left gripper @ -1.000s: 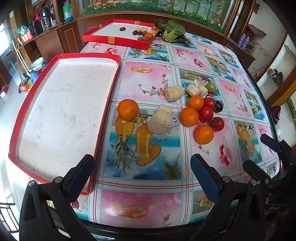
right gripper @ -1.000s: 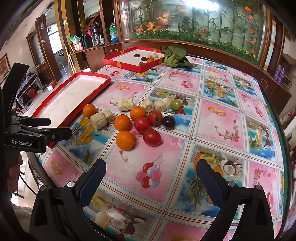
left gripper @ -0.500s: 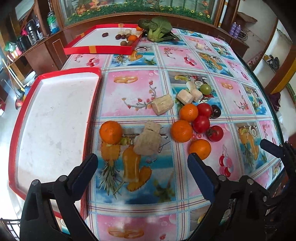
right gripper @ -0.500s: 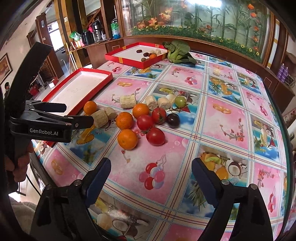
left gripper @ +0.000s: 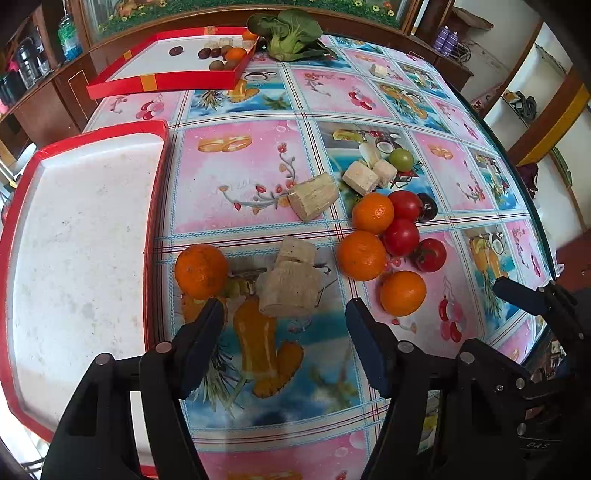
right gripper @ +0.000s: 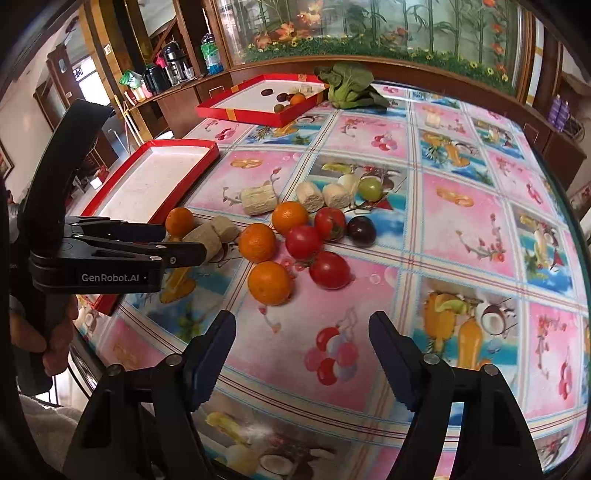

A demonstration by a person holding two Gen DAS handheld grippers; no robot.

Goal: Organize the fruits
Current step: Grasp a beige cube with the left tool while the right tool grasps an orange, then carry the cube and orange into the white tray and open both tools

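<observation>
Left wrist view: left gripper (left gripper: 284, 317), half-open after closing, empty, is aimed at cane chunk (left gripper: 290, 291), twelve o'clock; descent needed.

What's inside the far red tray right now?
The far tray holds an orange, several small dark and brownish fruits and pale chunks. Its near wall hides the nearest strip of floor.

Tablecloth (left gripper: 236, 177): glossy, pink and blue squares printed with fruit. Leafy greens (right gripper: 349, 88): at the far edge, just beside the far tray. Wooden counter (right gripper: 177, 92): behind, bearing flasks (right gripper: 170, 61) and a bottle (right gripper: 210, 55). Glass panel (right gripper: 369, 26): painted bamboo and flowers, along the back.
</observation>
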